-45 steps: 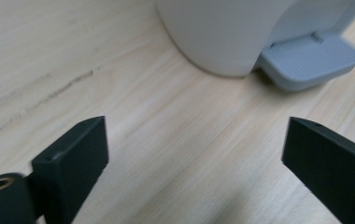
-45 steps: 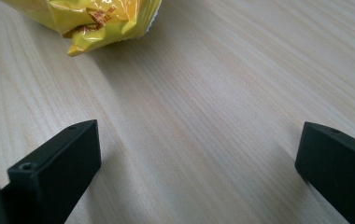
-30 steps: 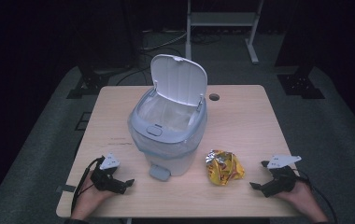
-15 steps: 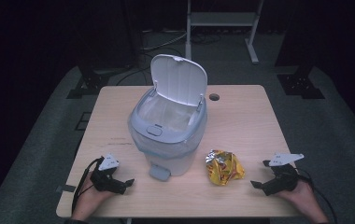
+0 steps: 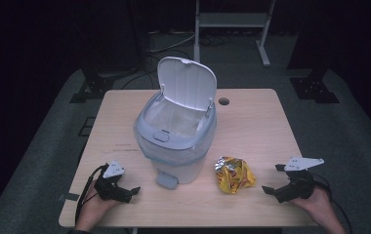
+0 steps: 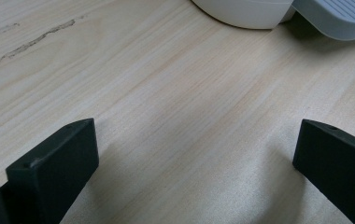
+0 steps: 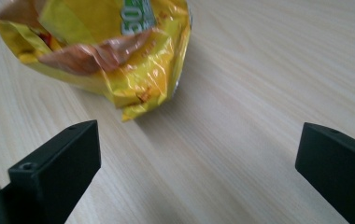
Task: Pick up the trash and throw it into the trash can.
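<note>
Pale wood-grain table (image 5: 261,122) sat at mid-frame over dark carpet. At its centre stood a white plastic pedal bin (image 5: 176,141), lid (image 5: 187,83) tipped upright toward the top of the frame, grey pedal (image 5: 166,181) pointing to the bottom edge. Just right of the bin lay a crumpled, glossy yellow snack bag (image 5: 234,174), with no clear long axis. The right gripper (image 5: 275,179), jaws spread wide, rested lower right, near the bag but apart. The left gripper (image 5: 133,190), jaws also spread, lay lower left, near the pedal.
</note>
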{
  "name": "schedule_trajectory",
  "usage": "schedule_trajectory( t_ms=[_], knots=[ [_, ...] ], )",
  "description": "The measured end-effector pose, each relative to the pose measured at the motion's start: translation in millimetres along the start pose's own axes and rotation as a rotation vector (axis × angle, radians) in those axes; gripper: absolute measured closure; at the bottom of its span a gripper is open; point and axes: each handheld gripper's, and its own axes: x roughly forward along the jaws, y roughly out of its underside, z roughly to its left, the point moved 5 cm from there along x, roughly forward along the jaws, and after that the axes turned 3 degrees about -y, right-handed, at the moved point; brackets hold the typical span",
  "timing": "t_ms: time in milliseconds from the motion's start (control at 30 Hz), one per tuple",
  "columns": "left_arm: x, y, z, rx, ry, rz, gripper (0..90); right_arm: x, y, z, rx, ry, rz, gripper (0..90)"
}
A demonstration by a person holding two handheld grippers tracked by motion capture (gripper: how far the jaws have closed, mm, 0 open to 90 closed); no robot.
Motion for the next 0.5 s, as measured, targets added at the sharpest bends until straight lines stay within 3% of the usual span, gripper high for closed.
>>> schedule_trajectory(
  t_ms=[500],
  knots=[
    [0.0,0.0,0.0,0.0,0.0,0.0,0.0,-11.7,-30.6,7.5,-0.006,0.006,-0.081,0.0]
  ],
)
